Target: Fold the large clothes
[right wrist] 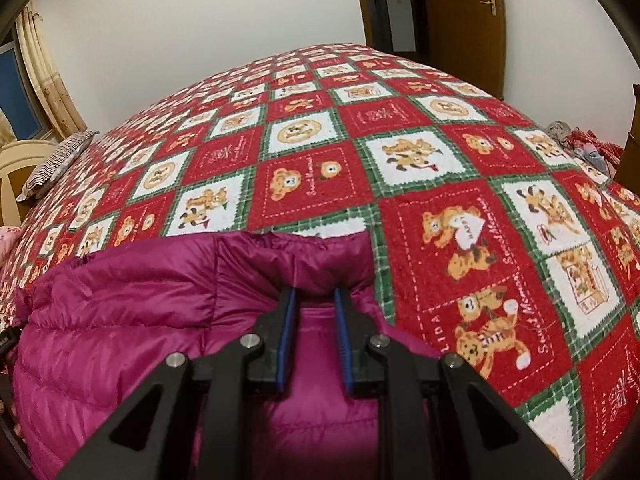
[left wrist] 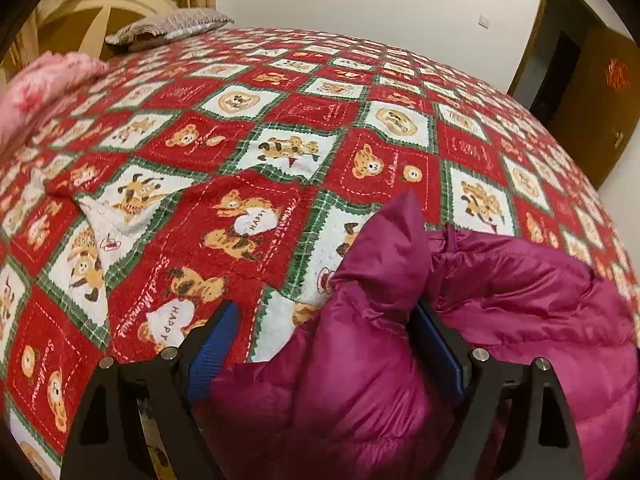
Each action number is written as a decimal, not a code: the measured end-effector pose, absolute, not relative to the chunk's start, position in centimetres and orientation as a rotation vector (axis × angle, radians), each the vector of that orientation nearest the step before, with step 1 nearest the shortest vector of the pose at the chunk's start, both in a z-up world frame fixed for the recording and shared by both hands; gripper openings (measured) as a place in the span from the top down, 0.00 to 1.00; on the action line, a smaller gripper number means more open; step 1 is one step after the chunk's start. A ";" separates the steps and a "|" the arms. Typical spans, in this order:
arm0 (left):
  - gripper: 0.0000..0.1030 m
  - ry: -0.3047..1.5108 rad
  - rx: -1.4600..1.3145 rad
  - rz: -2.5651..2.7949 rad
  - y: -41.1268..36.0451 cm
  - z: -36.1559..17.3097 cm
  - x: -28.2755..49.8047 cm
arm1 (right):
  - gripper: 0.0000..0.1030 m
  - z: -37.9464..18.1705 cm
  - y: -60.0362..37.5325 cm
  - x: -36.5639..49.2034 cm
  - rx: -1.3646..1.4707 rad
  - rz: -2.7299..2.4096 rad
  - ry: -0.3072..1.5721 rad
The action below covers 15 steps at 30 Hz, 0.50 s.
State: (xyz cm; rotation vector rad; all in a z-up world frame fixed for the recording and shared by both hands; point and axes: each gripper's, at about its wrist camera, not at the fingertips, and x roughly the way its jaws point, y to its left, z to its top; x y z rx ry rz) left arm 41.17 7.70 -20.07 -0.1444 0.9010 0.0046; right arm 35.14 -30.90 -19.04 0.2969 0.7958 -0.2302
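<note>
A magenta puffer jacket [left wrist: 520,288] lies bunched at the near edge of a bed covered by a red, white and green bear-print blanket [left wrist: 240,140]. My left gripper [left wrist: 324,308] stands wide open. A raised fold of the jacket sits between its blue pads [left wrist: 216,340], resting against the right pad, and the left pad is bare over the blanket. In the right wrist view the jacket [right wrist: 120,300] fills the lower left. My right gripper [right wrist: 314,294] is shut narrowly on the jacket's thick far edge, with fabric showing between its pads.
A striped pillow [left wrist: 172,26] and a pink quilt [left wrist: 40,84] lie at the bed's far left by the headboard [right wrist: 16,160]. Loose clothes [right wrist: 580,140] are piled off the bed's right side. A brown door [right wrist: 464,12] stands beyond the bed. Blanket [right wrist: 400,128] stretches ahead.
</note>
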 end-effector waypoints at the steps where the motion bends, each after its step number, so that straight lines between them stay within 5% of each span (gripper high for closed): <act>1: 0.13 0.902 -0.137 0.009 7.6 -20.1 41.3 | 0.79 -19.1 -30.9 35.1 0.296 -0.231 0.796; 8: 0.13 0.952 -0.143 -0.023 8.3 -19.4 41.1 | 0.79 -18.3 -29.9 35.6 0.206 -0.278 0.844; 15: 0.13 0.847 -0.176 -0.135 9.8 -15.4 32.6 | 0.78 -12.8 -22.4 29.8 0.159 -0.081 0.747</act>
